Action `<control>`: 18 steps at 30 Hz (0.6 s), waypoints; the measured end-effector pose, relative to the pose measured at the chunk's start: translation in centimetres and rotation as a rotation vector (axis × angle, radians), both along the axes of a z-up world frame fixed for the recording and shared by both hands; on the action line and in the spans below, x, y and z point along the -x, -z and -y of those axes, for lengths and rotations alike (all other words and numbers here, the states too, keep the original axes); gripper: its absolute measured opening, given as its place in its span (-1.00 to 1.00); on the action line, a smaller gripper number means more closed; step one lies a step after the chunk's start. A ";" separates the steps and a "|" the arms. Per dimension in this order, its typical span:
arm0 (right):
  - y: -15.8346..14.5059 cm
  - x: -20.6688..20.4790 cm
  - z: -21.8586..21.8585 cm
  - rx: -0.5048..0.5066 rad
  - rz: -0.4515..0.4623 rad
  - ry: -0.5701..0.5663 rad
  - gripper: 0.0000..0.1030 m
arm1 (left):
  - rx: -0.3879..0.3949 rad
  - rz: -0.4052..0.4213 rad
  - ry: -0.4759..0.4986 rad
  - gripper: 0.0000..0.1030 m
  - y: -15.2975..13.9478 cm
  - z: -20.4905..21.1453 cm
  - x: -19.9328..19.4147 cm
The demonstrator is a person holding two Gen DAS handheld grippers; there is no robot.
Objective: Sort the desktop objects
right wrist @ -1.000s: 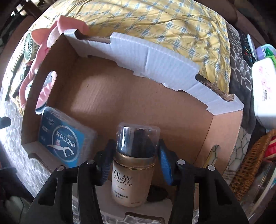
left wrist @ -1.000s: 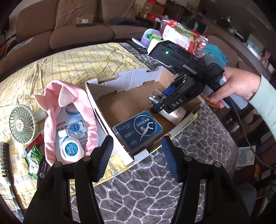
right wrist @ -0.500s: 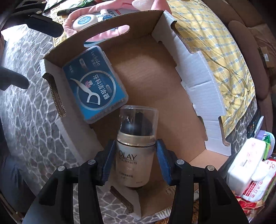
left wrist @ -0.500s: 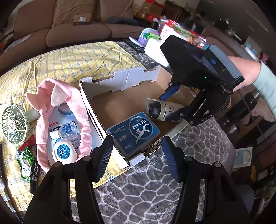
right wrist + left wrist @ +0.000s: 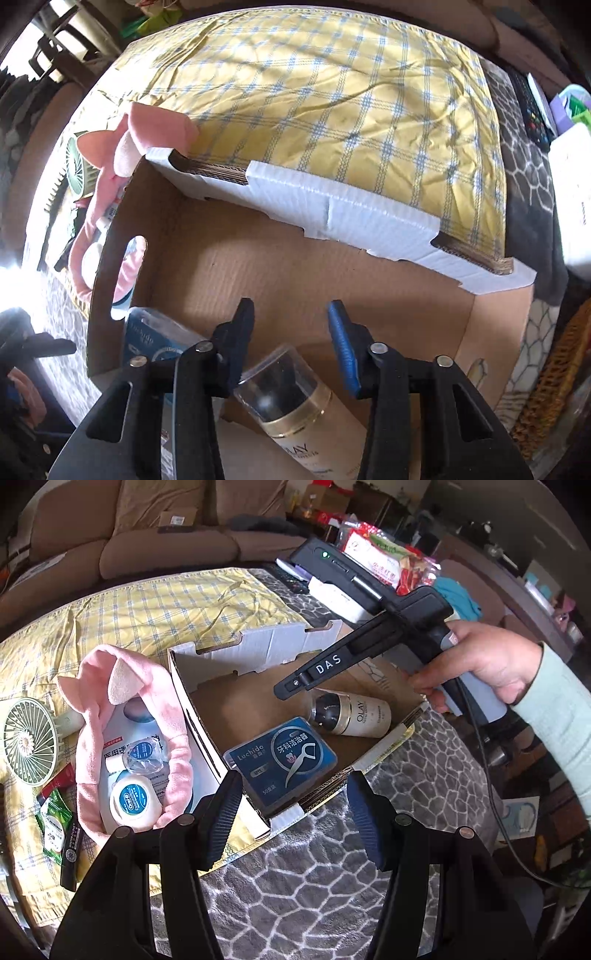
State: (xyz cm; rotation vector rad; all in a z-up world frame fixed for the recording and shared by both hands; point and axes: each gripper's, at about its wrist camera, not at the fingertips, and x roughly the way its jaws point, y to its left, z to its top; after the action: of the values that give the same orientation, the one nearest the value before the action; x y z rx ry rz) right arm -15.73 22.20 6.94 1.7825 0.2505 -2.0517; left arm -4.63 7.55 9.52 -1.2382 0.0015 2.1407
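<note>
A cardboard box (image 5: 258,653) sits on the table. Inside it lie a blue floss-pick case (image 5: 282,762) and an Olay bottle (image 5: 351,714) on its side. In the right wrist view the Olay bottle (image 5: 295,406) lies below my right gripper (image 5: 291,332), which is open and empty above it; the blue case (image 5: 155,339) shows at the left. The right gripper (image 5: 291,686) hovers over the box in the left wrist view. My left gripper (image 5: 293,812) is open and empty at the box's near edge.
Left of the box lie a pink headband (image 5: 110,686), an Oral-B floss container (image 5: 133,801), a small green fan (image 5: 27,742) and green packets (image 5: 55,819) on a yellow plaid cloth (image 5: 147,605). Snack bags (image 5: 384,557) and a sofa (image 5: 147,546) are behind.
My right gripper let go of the Olay bottle, which now lies on its side in the box, and the gripper lifted up and back. The left gripper stayed about where it was.
</note>
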 end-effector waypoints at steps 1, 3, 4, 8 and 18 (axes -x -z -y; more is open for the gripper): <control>0.3 -0.1 0.1 0.015 0.014 0.000 -0.46 | 0.001 0.000 -0.001 0.08 0.0 0.0 0.0; 0.5 -0.6 0.4 0.040 0.047 -0.024 -0.46 | 0.003 -0.002 0.001 0.08 0.0 0.1 0.2; 0.3 -1.0 0.6 0.048 0.056 -0.048 -0.46 | 0.003 -0.001 0.002 0.08 0.0 0.0 0.4; -0.8 -2.6 0.4 0.059 0.100 -0.133 -0.48 | 0.011 -0.003 0.017 0.08 0.1 -0.6 0.8; -1.7 -0.9 -3.8 0.187 0.031 0.078 0.23 | 0.030 0.008 0.018 0.08 0.4 -0.5 0.3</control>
State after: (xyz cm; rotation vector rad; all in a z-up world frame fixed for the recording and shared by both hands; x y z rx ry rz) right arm -14.83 26.00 8.59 1.7322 -0.0204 -2.0251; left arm -4.88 8.04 9.13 -1.2594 0.0410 2.1272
